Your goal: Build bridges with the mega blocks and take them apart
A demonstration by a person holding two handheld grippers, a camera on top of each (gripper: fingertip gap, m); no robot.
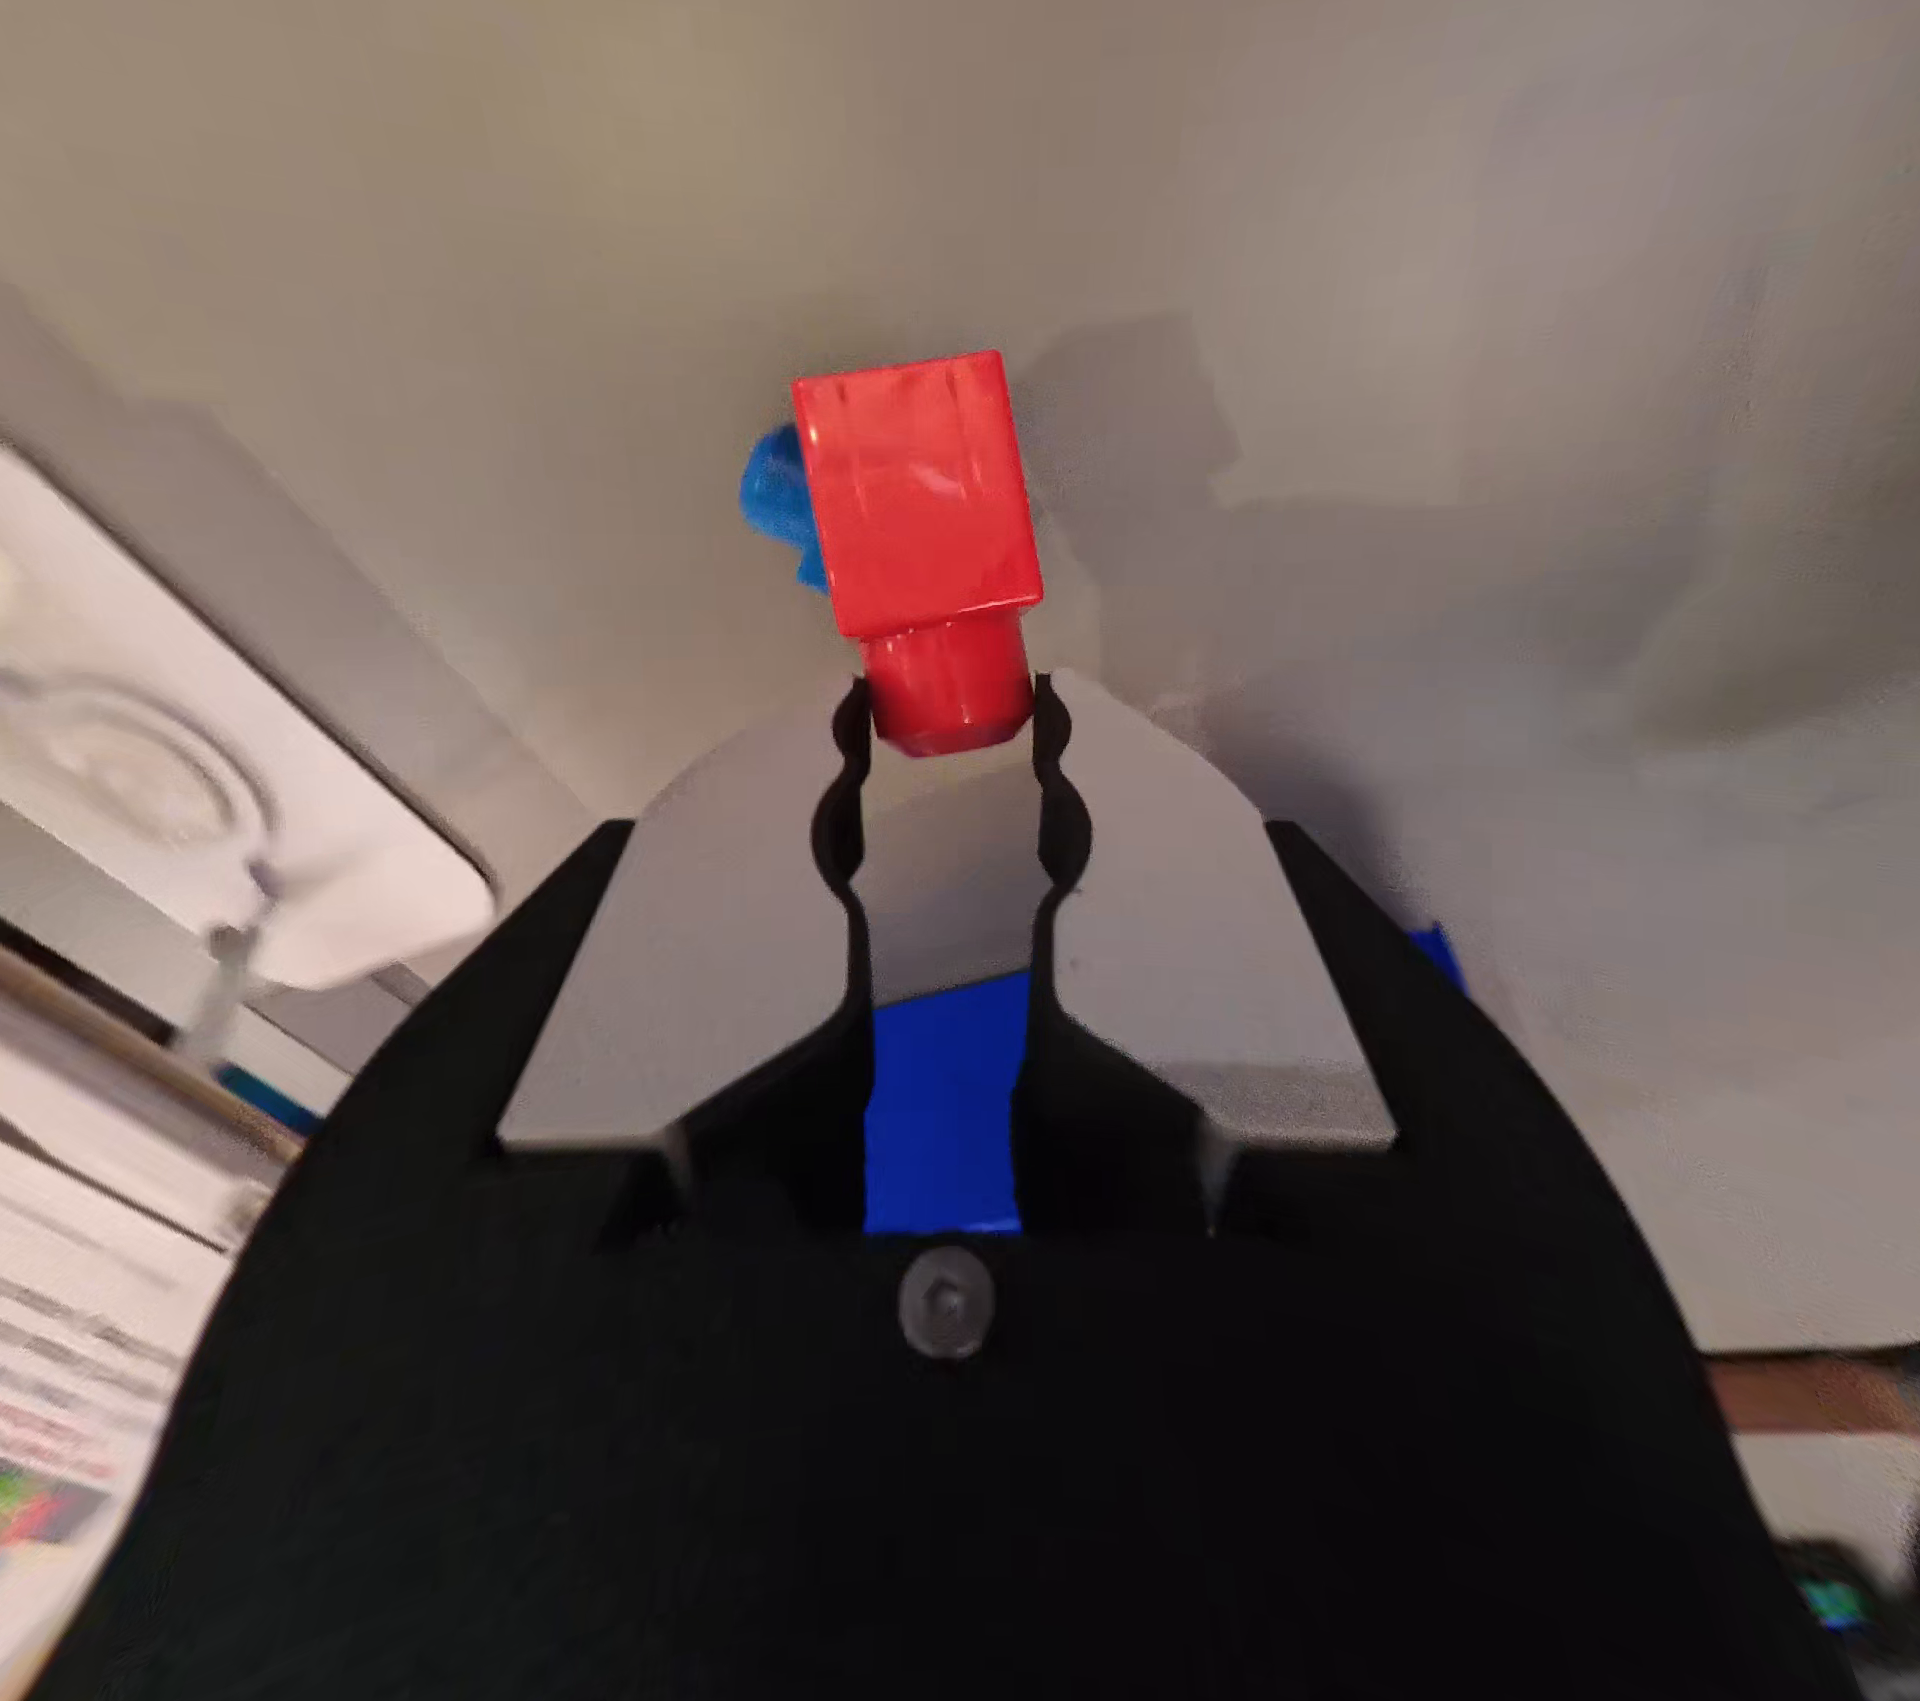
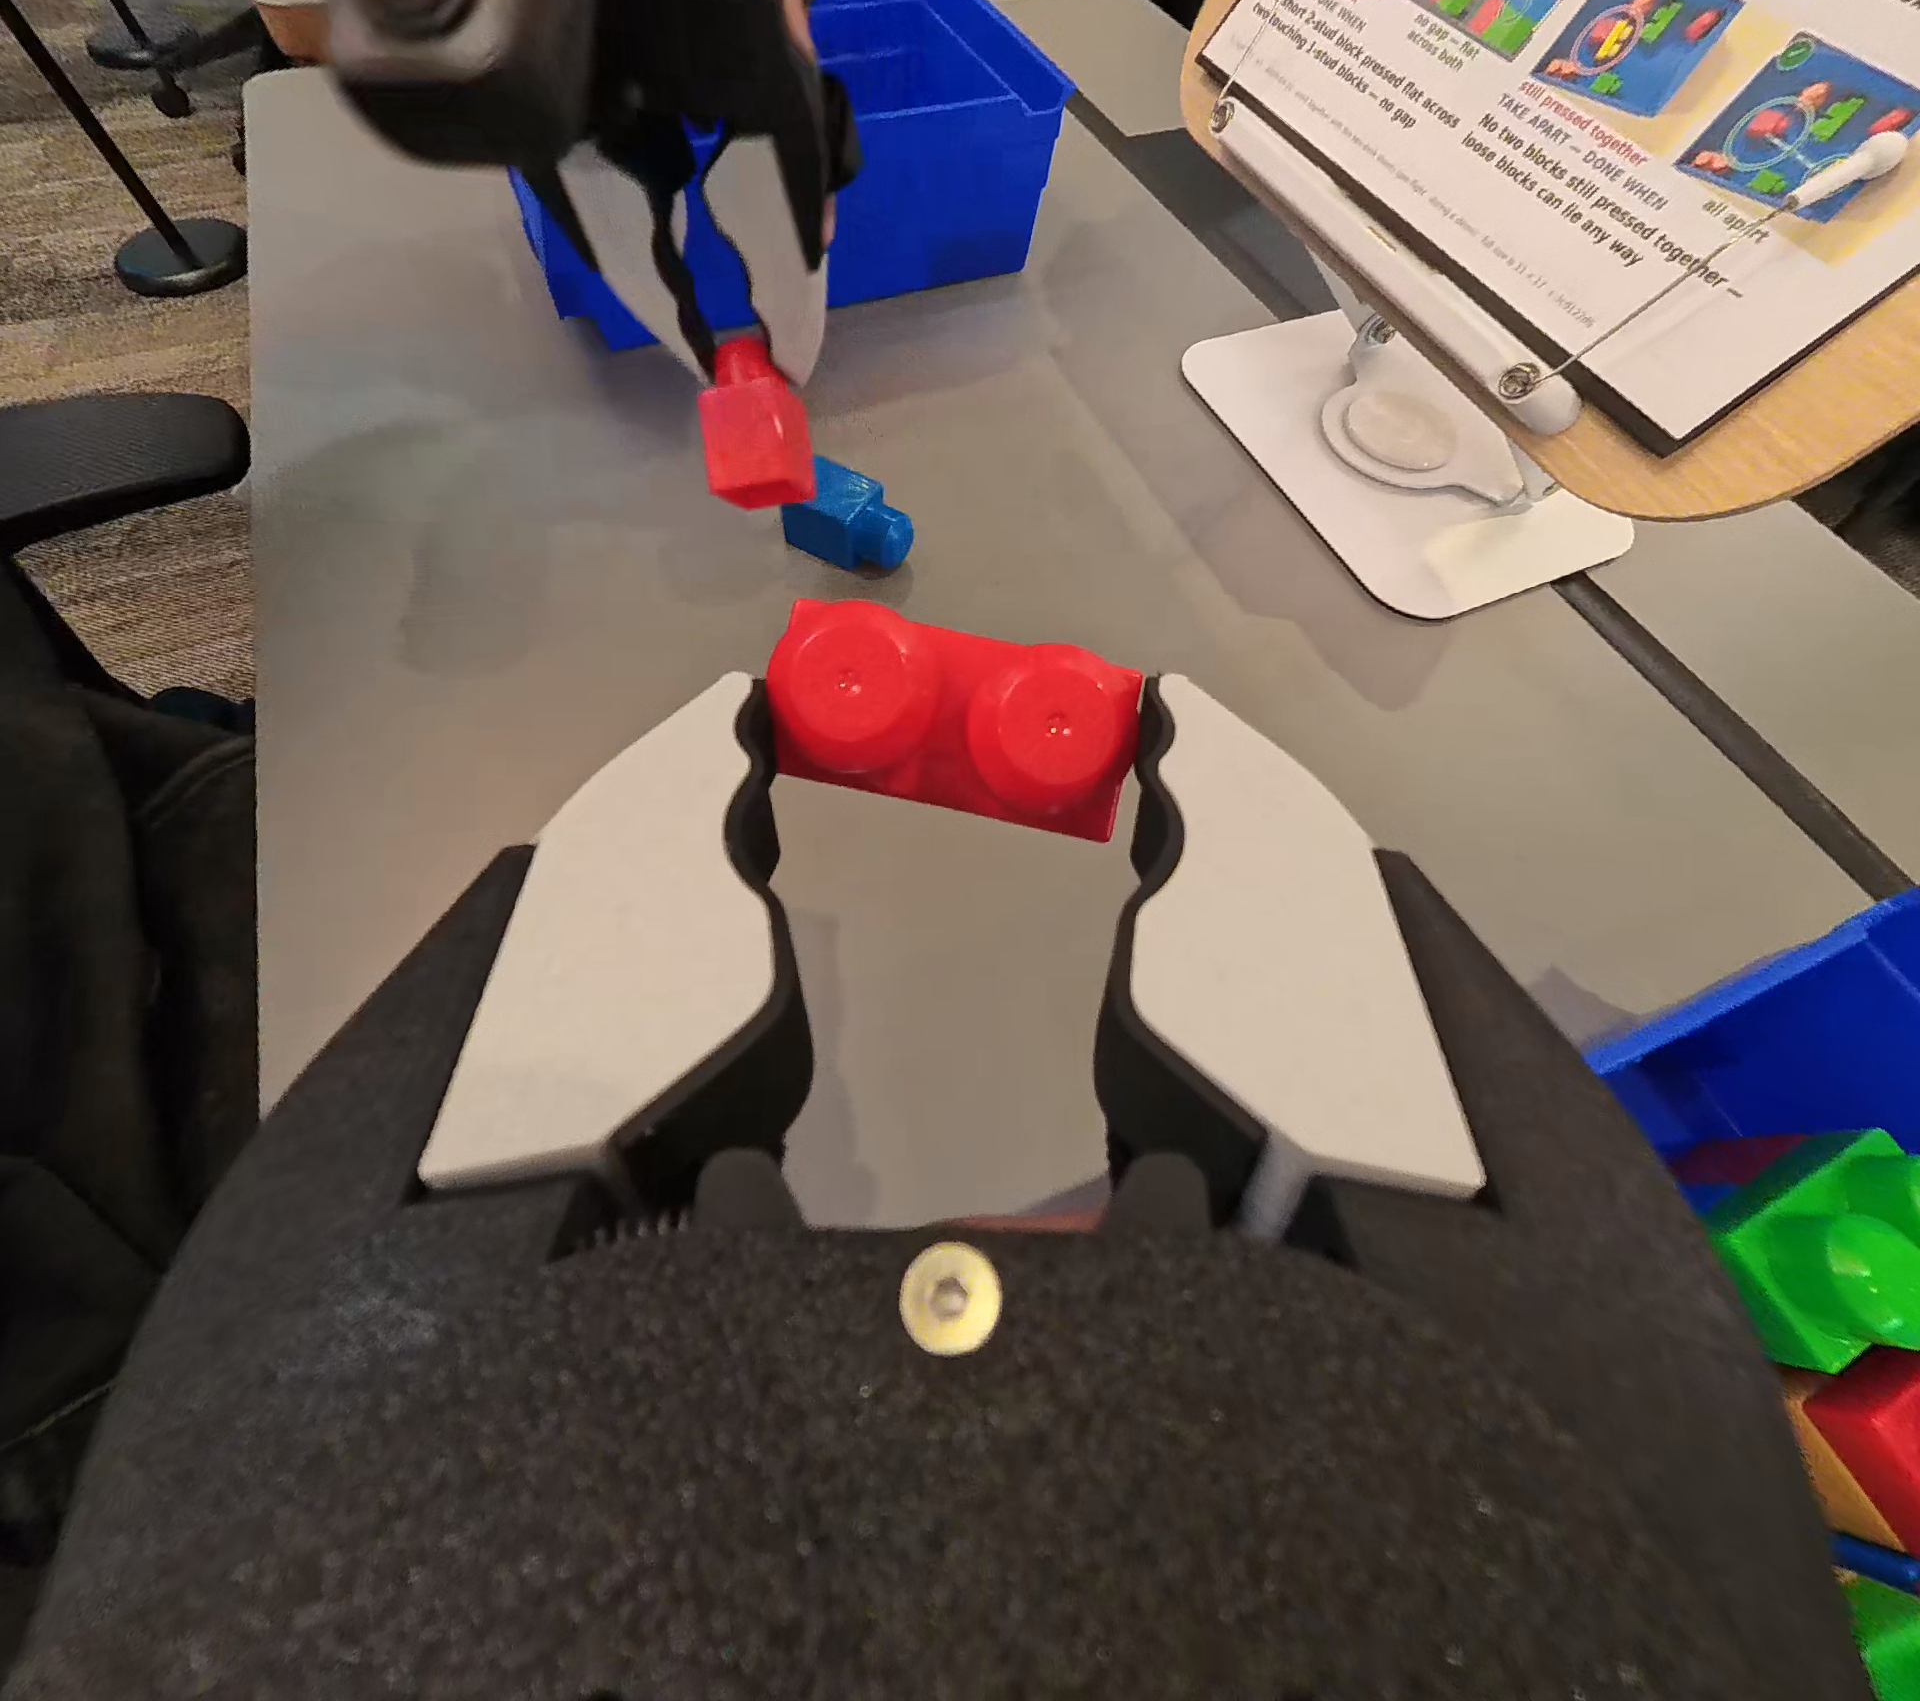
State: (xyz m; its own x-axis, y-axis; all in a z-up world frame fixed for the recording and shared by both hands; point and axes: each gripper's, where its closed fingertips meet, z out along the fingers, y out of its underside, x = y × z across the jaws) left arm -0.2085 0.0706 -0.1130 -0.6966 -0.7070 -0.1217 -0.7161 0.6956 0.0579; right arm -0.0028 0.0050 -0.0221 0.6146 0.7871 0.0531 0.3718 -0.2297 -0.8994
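Grey desk point(image 2: 436, 508) all around, smooth and a bit shiny, with carpet and black chair legs past its far edge. Near the middle of the desk, a small blue block point(image 2: 847, 521) with one stud, lying on its side. Just above it, a small red block point(image 2: 755, 442) with one stud, hanging upside down and tilted, off the desk. Held by its stud in the left gripper point(image 2: 740, 355), closed tight on that stud from both sides. Same pinch seen up close in the left wrist view: left gripper point(image 1: 948, 701) on the stud of the small red block point(image 1: 914, 493), with a bit of the small blue block point(image 1: 774, 498) peeking out behind it. Closer in, a long red block point(image 2: 951, 721) with two studs, studs facing the camera, lifted off the desk. Squeezed at its two short ends by the right gripper point(image 2: 948, 732), spread wide yet pressed on the block. Behind the left gripper, a blue bin point(image 2: 935, 124) standing on the desk, nothing to see inside from here. Off to the right, a white stand point(image 2: 1403, 446) holding up a tilted board with a picture sheet point(image 2: 1621, 20). Down in the right corner, another blue bin point(image 2: 1787, 1028) with green and red blocks point(image 2: 1829, 1256) piled in it.
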